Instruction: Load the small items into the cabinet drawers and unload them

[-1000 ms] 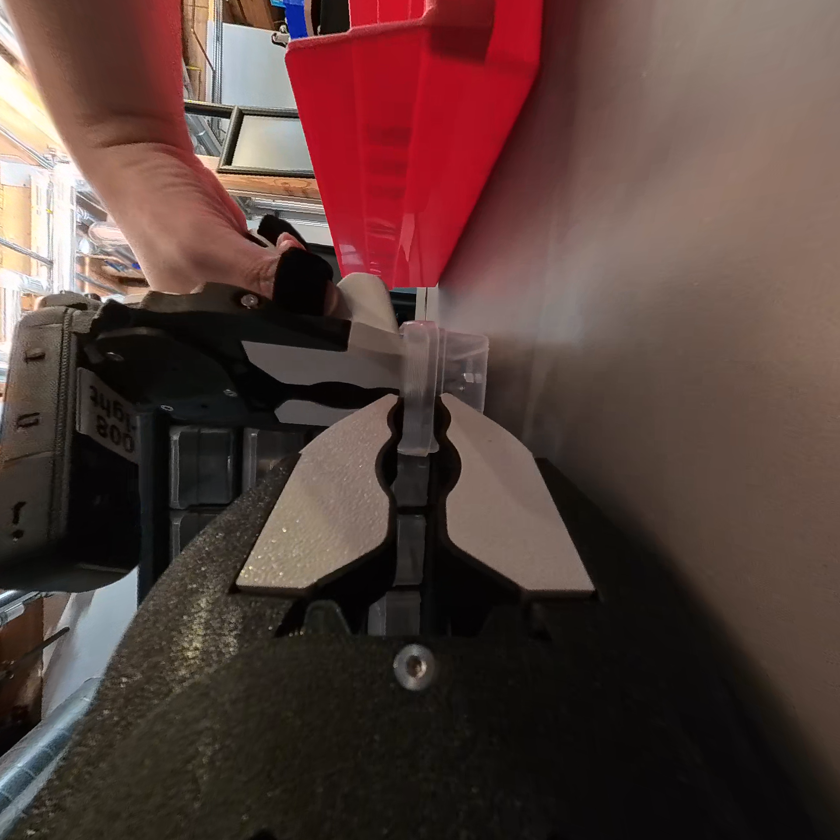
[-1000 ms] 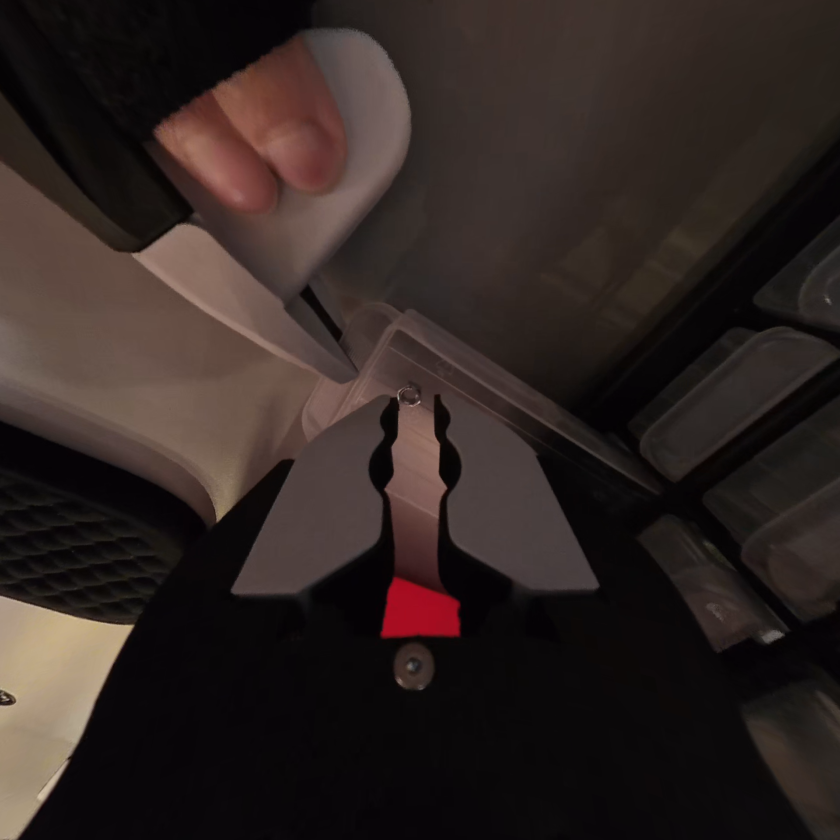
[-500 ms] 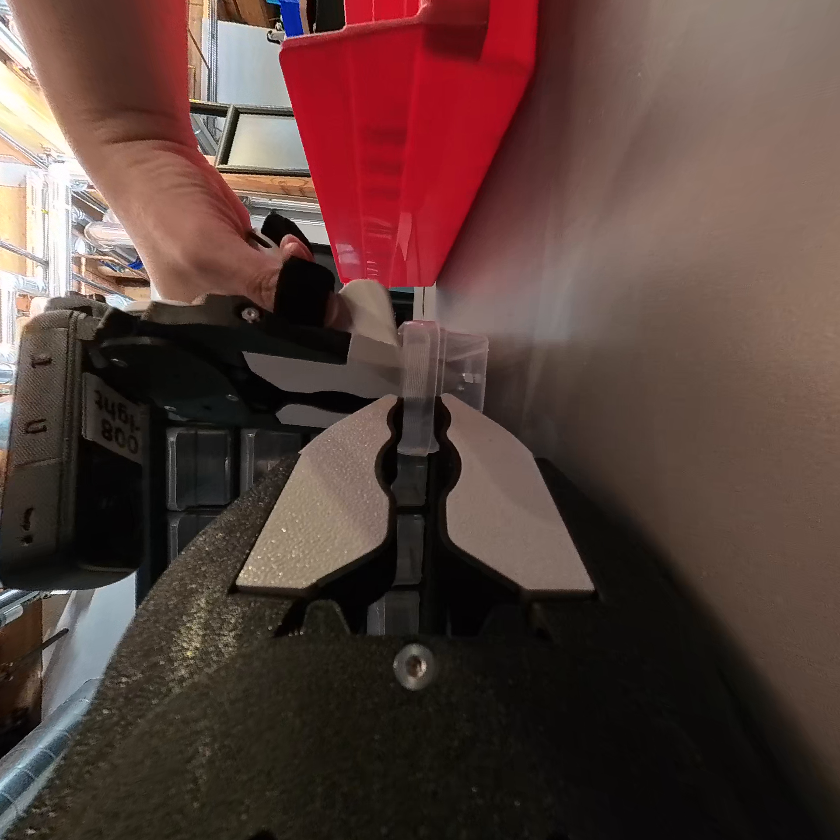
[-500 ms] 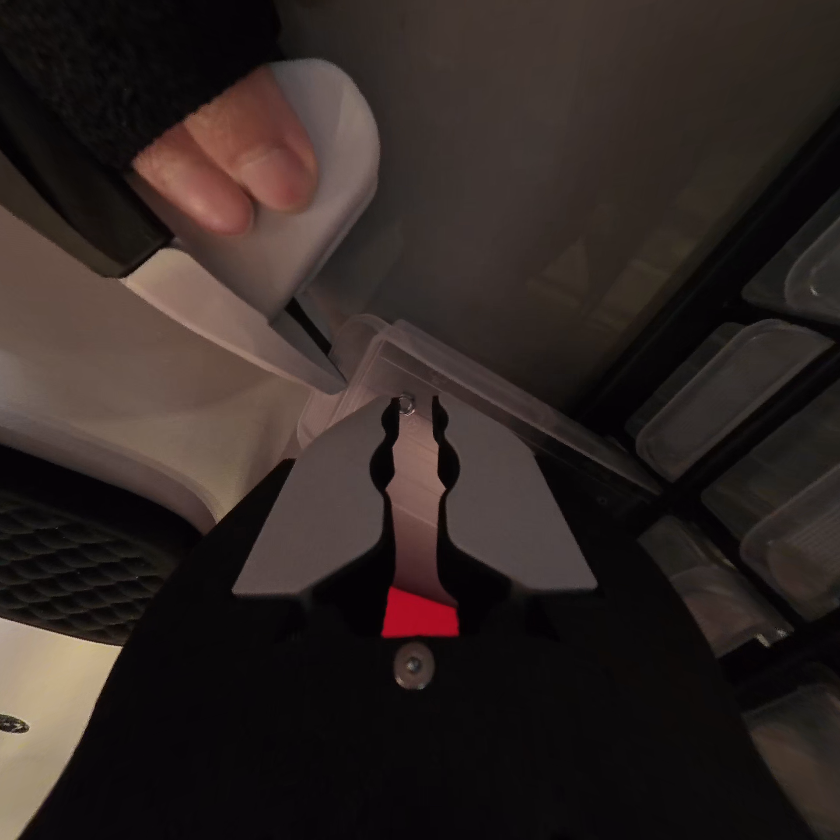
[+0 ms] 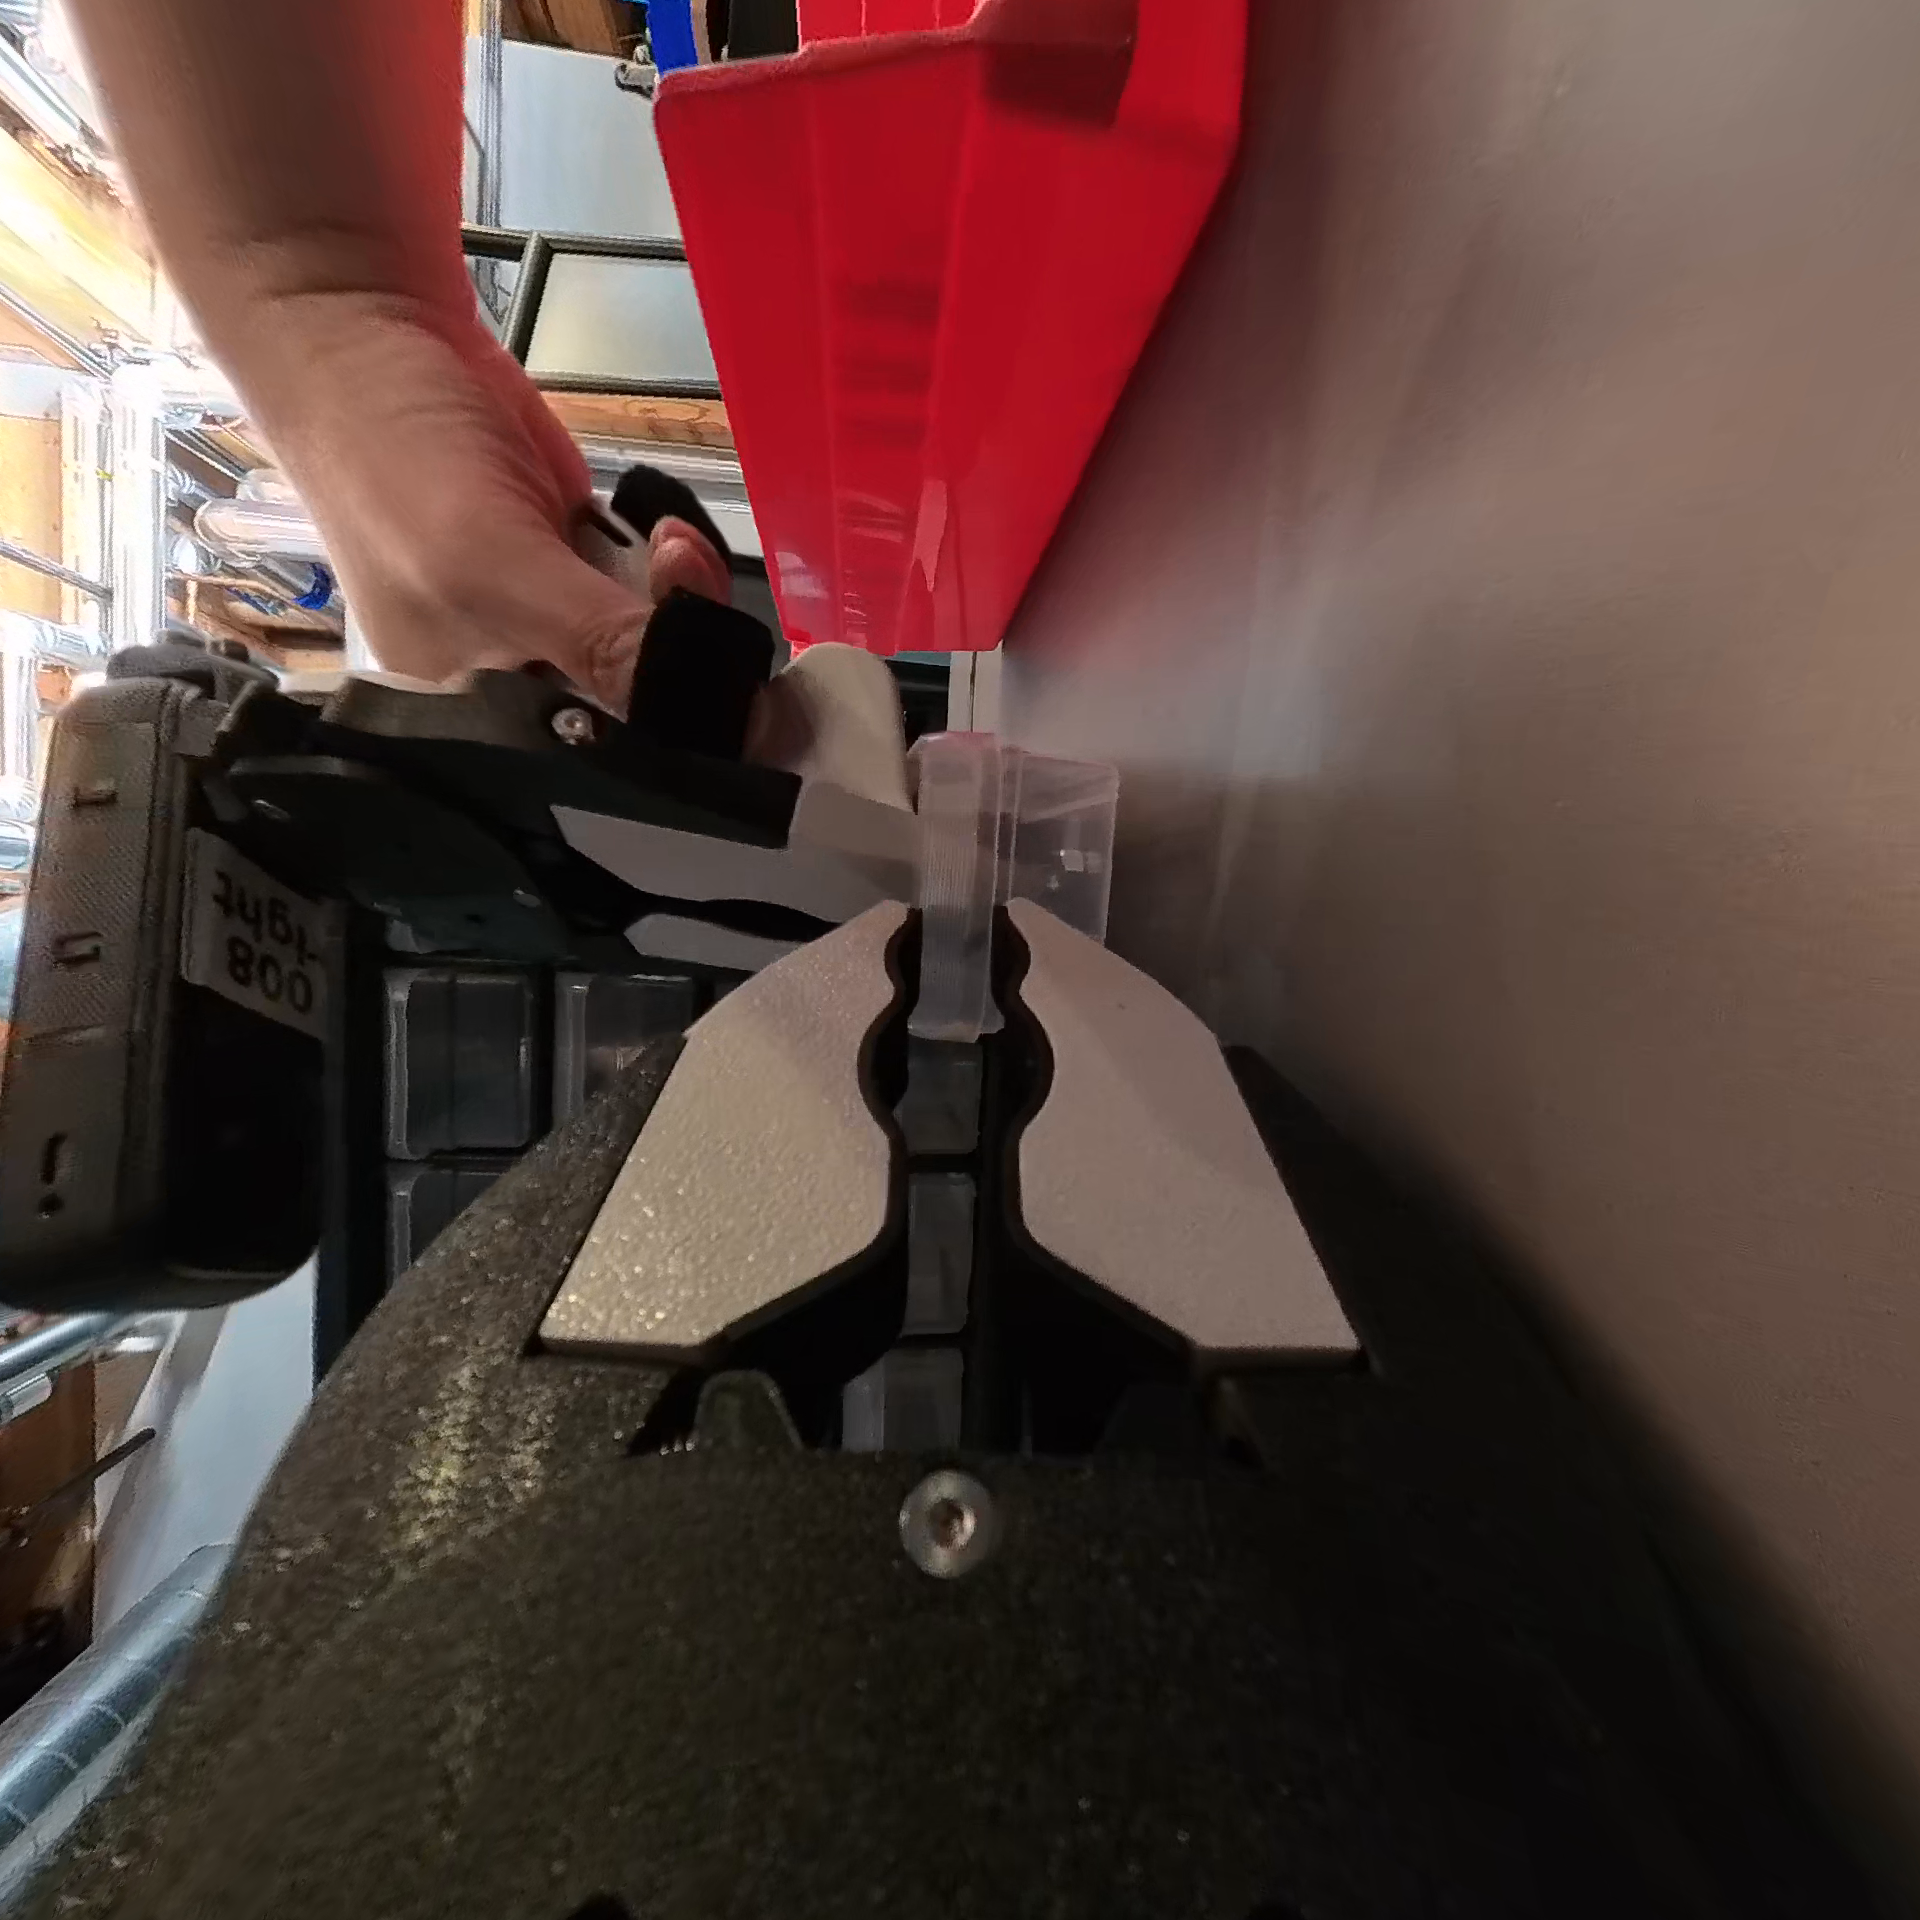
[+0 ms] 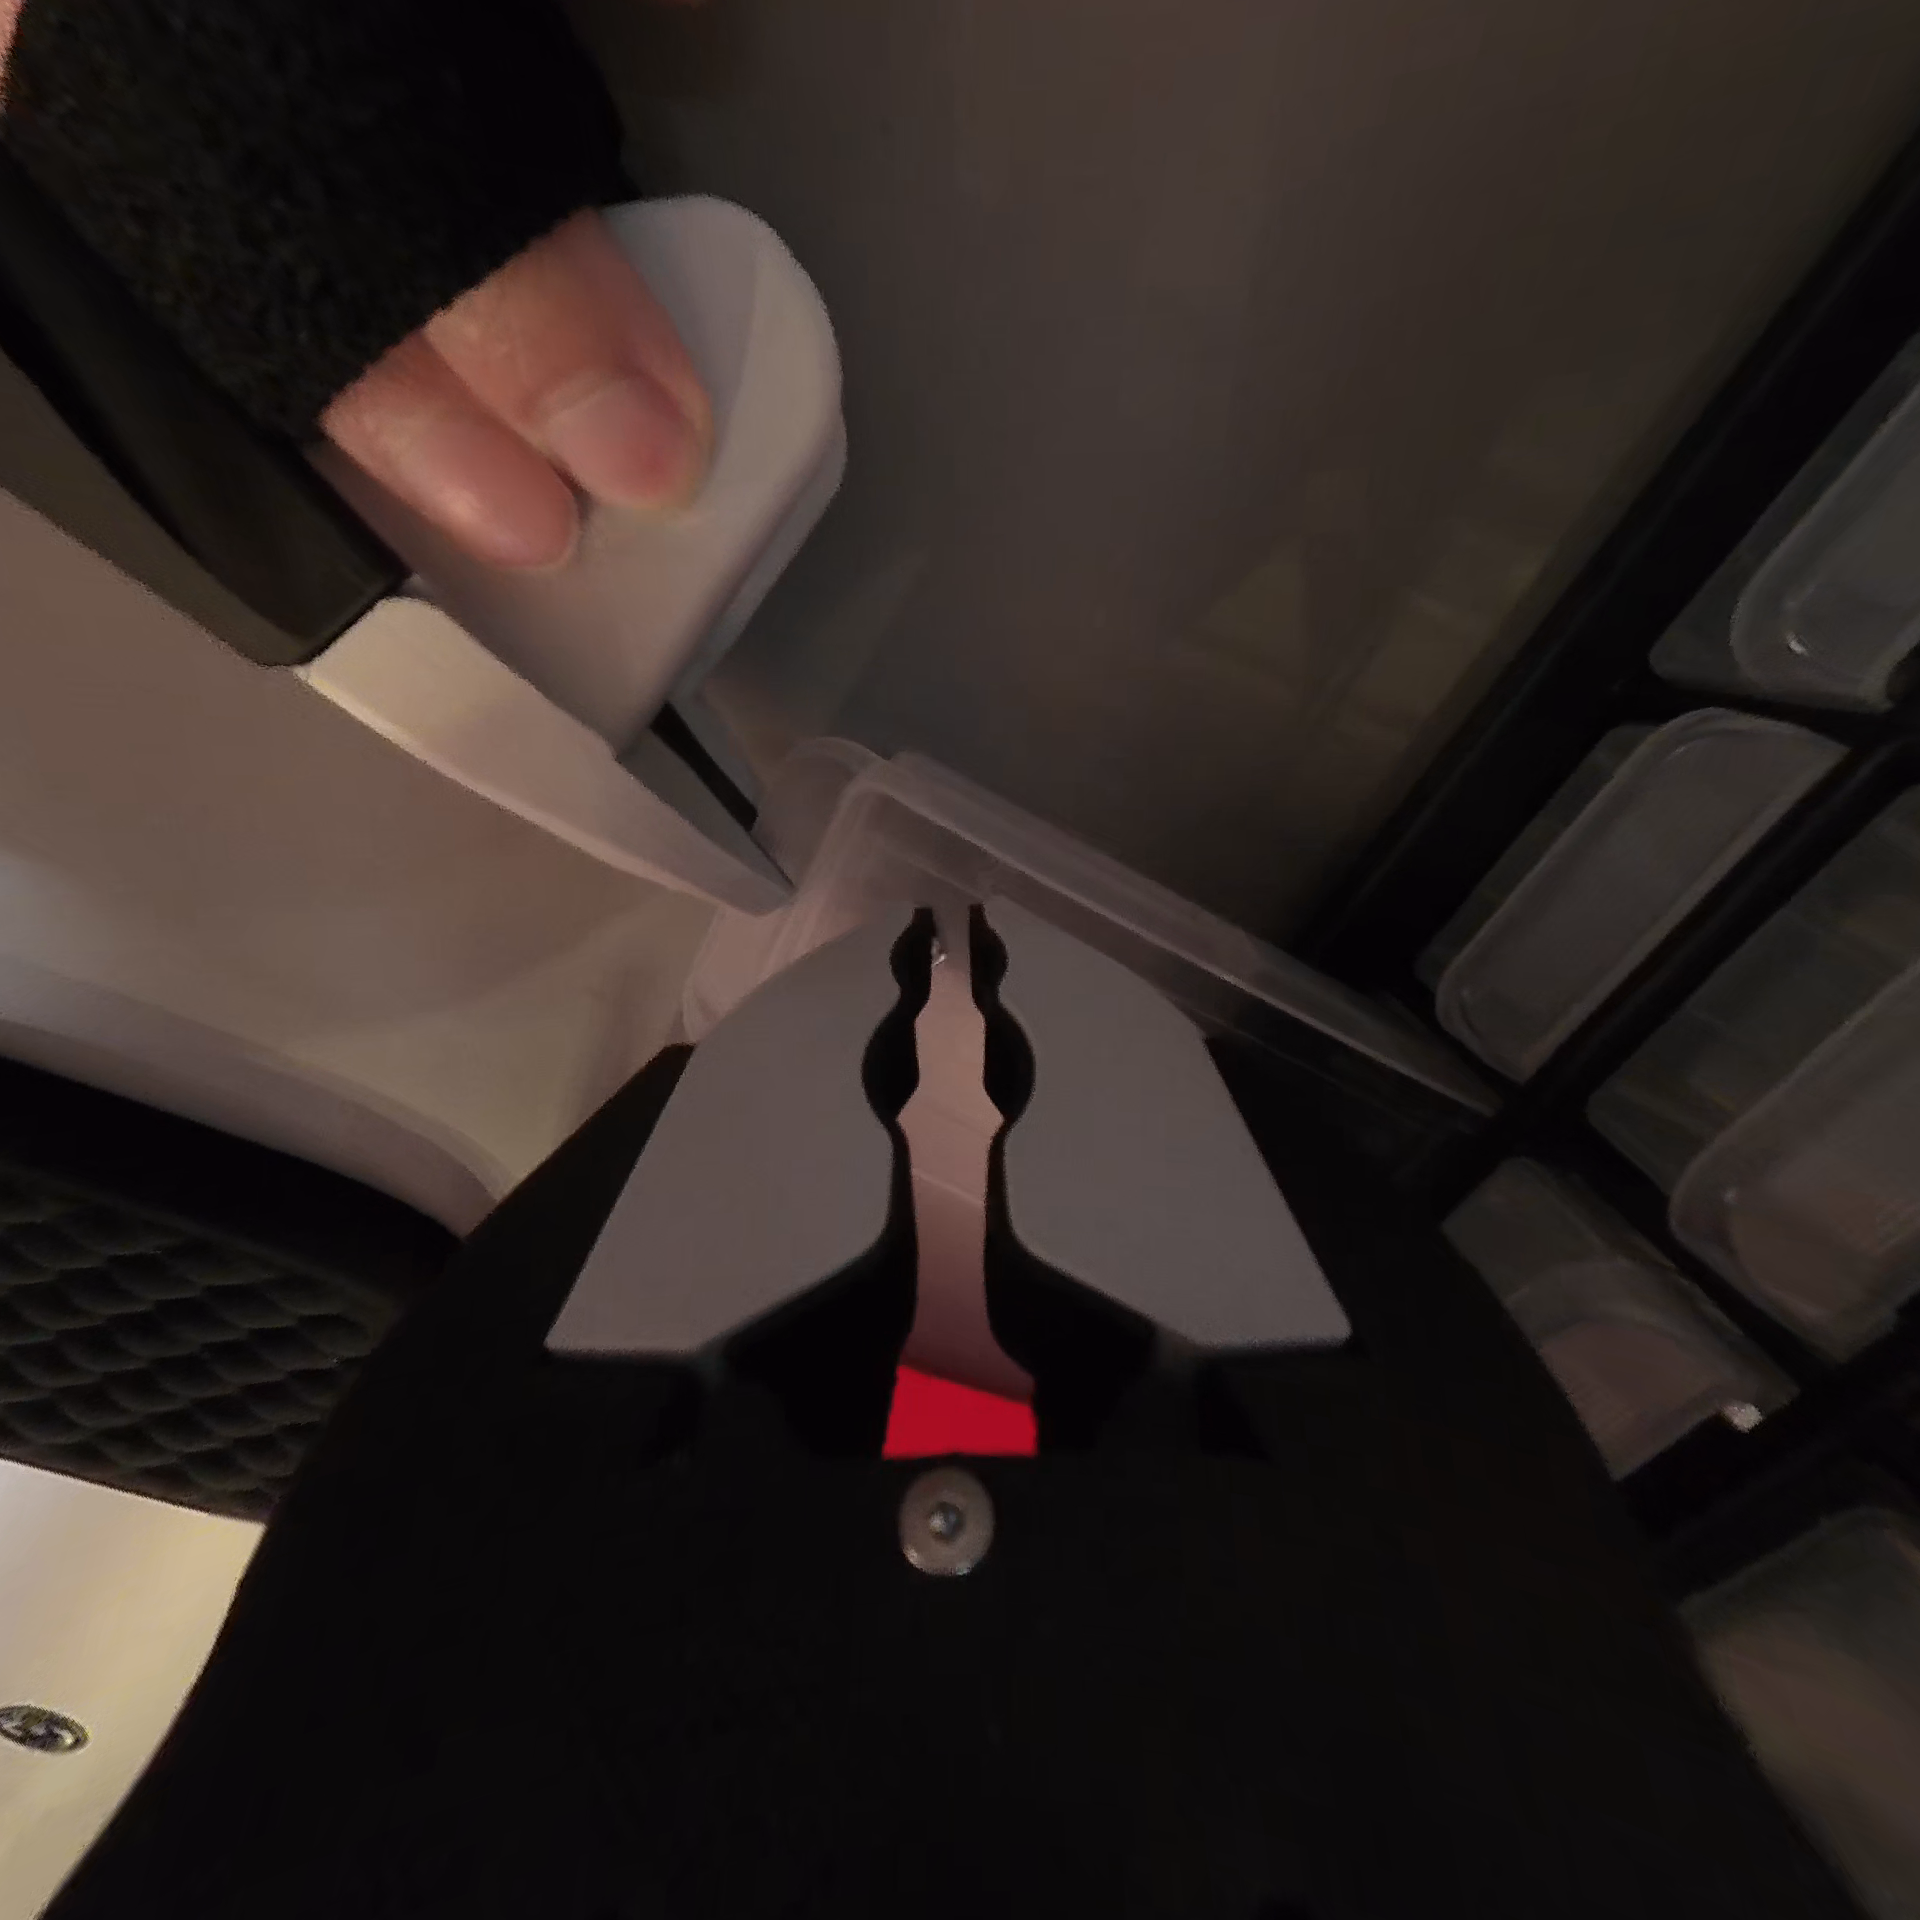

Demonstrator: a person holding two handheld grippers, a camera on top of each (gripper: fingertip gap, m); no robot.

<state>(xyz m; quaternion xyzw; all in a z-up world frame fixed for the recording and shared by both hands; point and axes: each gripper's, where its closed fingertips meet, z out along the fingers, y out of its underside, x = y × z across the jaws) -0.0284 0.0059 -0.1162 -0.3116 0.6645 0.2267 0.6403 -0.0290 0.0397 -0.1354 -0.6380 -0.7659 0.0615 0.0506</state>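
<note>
A clear plastic drawer (image 5: 1060, 831) is pulled out of the cabinet. My left gripper (image 5: 954, 914) is shut on its front handle tab (image 5: 948, 966). A small metal nut (image 5: 1070, 860) lies inside the drawer. My right gripper (image 5: 883, 868) reaches in from the left, its tips at the drawer's rim. In the right wrist view the right gripper (image 6: 945, 920) is nearly closed on a small metal ring (image 6: 940, 951) just over the drawer's edge (image 6: 1039, 862). The left gripper (image 6: 764, 883) touches the drawer's corner there.
A red bin (image 5: 935, 312) hangs on the grey wall (image 5: 1558, 727) directly above the drawer. Rows of closed clear cabinet drawers (image 6: 1621, 883) lie to the right in the right wrist view. A person's hand (image 5: 436, 499) holds the right gripper. The gap from one gripper's tips to the other's is roughly 4 cm.
The right gripper has moved forward with the ring, so its tips now reach the drawer's rim. The left gripper keeps its hold on the handle and has not moved.
</note>
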